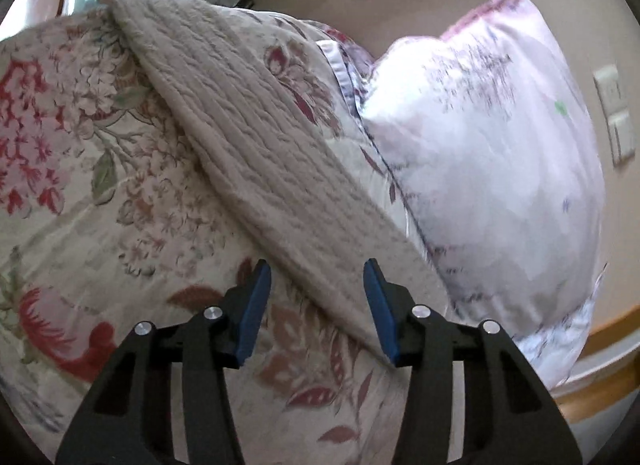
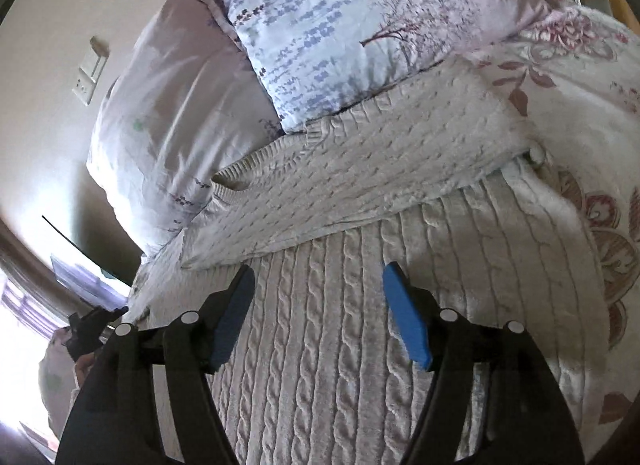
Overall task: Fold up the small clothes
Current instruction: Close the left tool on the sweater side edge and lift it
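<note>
A cream cable-knit sweater (image 2: 360, 193) is lying on the flowered bedspread (image 1: 80, 185) near the pillows (image 2: 320, 25), one part already folded over. Both the left gripper (image 1: 316, 313) and right gripper (image 2: 320, 313) are hovering open, holding nothing; more folding probably remains.

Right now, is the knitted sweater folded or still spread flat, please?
Partly folded: in the right wrist view, one part of the knitted sweater lies doubled over its cable-knit body.

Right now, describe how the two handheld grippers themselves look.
Both match. The left gripper and right gripper each have two flat rectangular blue pads on black angular plastic finger arms with open cut-outs, joined by round silver pivot pins. No cables, markings or sleeves show.
</note>
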A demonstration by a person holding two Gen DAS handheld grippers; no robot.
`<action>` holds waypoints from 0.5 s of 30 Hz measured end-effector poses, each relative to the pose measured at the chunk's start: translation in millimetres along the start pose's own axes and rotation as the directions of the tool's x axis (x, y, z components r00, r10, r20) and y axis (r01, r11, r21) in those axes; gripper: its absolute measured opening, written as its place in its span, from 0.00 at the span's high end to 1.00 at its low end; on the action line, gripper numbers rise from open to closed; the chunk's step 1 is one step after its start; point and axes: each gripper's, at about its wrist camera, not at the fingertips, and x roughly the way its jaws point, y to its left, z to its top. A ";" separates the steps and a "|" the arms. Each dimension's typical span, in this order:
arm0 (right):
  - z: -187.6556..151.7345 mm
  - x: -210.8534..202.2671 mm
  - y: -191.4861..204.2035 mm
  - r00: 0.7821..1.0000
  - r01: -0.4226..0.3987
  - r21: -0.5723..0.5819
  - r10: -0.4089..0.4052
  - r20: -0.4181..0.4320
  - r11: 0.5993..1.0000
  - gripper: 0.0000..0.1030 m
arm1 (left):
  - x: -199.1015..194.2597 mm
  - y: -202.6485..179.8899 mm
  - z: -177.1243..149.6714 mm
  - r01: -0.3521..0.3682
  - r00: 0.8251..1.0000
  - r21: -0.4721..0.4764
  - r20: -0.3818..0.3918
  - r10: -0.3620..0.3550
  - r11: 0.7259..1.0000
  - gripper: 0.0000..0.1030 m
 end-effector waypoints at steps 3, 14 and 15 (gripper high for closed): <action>-0.8 1.4 2.0 1.000 -0.003 -0.012 0.003 -0.004 1.000 0.32 | 2.3 6.8 8.8 0.007 1.000 -0.057 0.027 -0.006 0.998 0.58; -1.9 3.2 3.7 1.000 -0.028 -0.019 0.027 -0.012 0.999 0.27 | 11.6 22.7 17.7 0.023 0.999 -0.126 0.030 -0.020 0.992 0.92; -2.0 3.0 3.6 0.999 -0.031 -0.018 0.031 -0.012 0.999 0.27 | 10.8 21.9 16.4 0.025 0.999 -0.124 0.033 -0.021 0.992 0.92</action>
